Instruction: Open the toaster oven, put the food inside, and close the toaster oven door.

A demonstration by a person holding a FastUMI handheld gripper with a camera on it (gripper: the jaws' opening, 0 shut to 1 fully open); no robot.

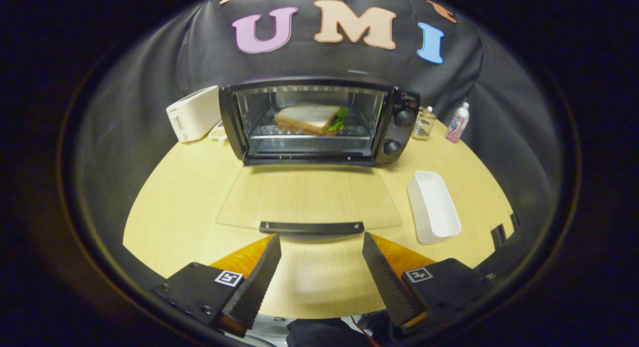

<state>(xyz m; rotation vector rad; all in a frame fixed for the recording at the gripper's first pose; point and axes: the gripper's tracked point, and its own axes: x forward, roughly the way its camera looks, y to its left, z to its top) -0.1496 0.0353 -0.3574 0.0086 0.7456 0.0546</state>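
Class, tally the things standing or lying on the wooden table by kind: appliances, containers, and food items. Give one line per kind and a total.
Appliances: 2 (toaster oven, door open; white toaster)
Containers: 3 (white tray, glass jar, small bottle)
Food items: 1 (sandwich on the oven rack)
Total: 6
The gripper is open, just short of the door handle.

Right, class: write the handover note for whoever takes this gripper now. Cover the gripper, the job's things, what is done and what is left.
Gripper: open, holding nothing, fingers spread just short of the door handle.
Toaster oven: at the back of the table, its glass door folded down flat.
Sandwich: already inside on the rack.
White tray: empty, to the right of the door.
Done: oven opened, food in.
Left: lift the door by its handle and shut it.
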